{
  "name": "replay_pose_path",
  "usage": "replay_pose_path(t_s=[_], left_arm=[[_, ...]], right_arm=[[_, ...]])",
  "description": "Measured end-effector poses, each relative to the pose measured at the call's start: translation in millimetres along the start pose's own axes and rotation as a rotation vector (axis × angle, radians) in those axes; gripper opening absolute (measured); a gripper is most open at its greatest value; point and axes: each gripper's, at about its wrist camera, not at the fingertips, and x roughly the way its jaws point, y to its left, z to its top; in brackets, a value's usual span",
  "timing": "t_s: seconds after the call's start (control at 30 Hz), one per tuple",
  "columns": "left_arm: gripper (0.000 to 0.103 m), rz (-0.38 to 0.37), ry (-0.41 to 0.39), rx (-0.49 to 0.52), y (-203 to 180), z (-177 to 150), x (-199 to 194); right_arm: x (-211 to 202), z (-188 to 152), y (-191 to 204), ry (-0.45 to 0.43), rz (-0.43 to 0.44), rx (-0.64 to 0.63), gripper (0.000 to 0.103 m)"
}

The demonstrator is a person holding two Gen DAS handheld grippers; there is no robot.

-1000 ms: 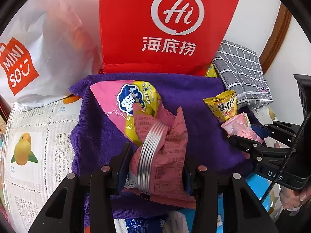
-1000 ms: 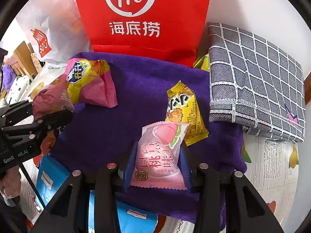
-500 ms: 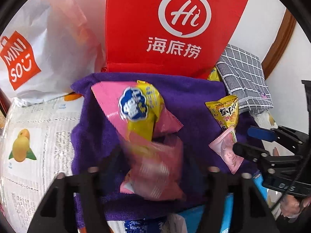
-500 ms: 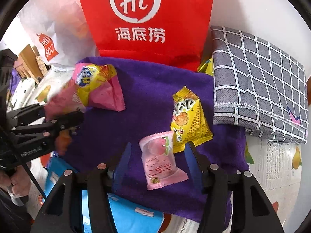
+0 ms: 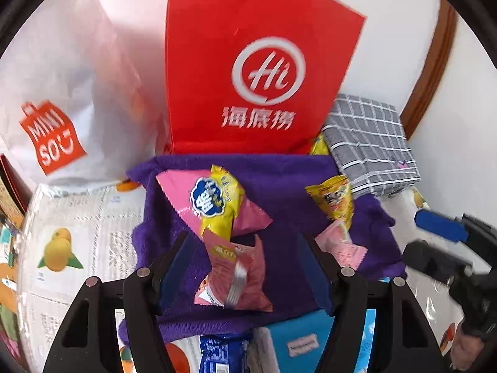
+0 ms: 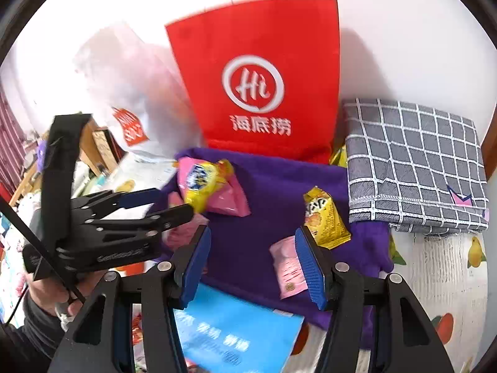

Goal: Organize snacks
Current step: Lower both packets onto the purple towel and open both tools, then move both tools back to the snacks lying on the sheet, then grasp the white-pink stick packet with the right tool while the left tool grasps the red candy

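On the purple towel (image 5: 279, 168), both grippers — left gripper (image 5: 245, 245), right gripper (image 6: 251, 242) — gape wide, holding nothing.

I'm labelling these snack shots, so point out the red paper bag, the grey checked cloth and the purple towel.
red paper bag (image 5: 254, 46), left wrist view, front panel above logo
grey checked cloth (image 6: 413, 161), right wrist view, top face
purple towel (image 6: 270, 217), right wrist view, bare middle

Purple towel (image 5: 279, 180): matt, napped cloth. Snack packets (image 5: 214, 202) on it: glossy plastic film. Red bag (image 5: 257, 71) behind towel: matt paper. Grey checked cloth (image 6: 413, 164) beside towel: woven.
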Motion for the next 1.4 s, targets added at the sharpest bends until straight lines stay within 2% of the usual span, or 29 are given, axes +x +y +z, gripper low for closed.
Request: replay_pose_path(t_s=[0.07,0.27,0.4,0.6,0.7,0.73,0.8,0.93,1.07,1.17,1.33,1.4], left_arm=[[0.067,-0.005,-0.018,0.018,-5.9,1.5,-13.4],[0.068,-0.012,-0.031,0.018,-13.1,-5.9,-53.5],[0.069,-0.009,-0.014,0.030,-8.8,-28.7,-72.0],[0.069,0.027,0.017,0.011,17.1,-66.5,-94.0],[0.069,-0.027,0.045,-0.038,34.4,-88.3,-101.9],[0.069,-0.053,0.056,-0.057,39.4,-96.8,-103.5],[0.069,-0.061,0.071,-0.080,45.5,-111.9,-105.1],[0.069,-0.061,0.092,-0.101,48.1,-132.9,-104.8],[0.069,-0.076,0.107,-0.094,43.1,-144.7,-106.3],[0.069,-0.063,0.105,-0.074,37.7,-149.5,-108.9],[0.069,-0.042,0.116,-0.051,31.0,-156.3,-106.0],[0.069,-0.049,0.127,-0.050,28.5,-160.2,-101.8]], right_arm=[[-8.7,-9.4,3.1,-0.007,0.000,0.019,0.056],[-21.7,-52.7,12.7,0.053,0.014,0.078,0.049],[-25.6,-90.6,29.9,0.086,-0.010,0.049,0.045],[-23.2,-132.6,52.1,0.131,0.041,0.009,0.045],[-21.6,-149.8,63.0,0.148,0.073,-0.016,0.045],[-20.7,-154.0,66.1,0.153,0.082,-0.022,0.045],[-16.3,-163.1,73.5,0.168,0.088,-0.045,0.045],[-2.7,-175.2,80.6,0.169,0.008,-0.087,0.045],[12.9,-179.6,73.2,0.196,-0.013,-0.037,0.047],[16.2,-183.5,71.1,0.195,-0.046,-0.061,0.035],[-11.9,-184.0,52.8,0.165,-0.054,0.008,0.026],[-24.4,-186.9,38.8,0.157,-0.077,0.046,0.026]])
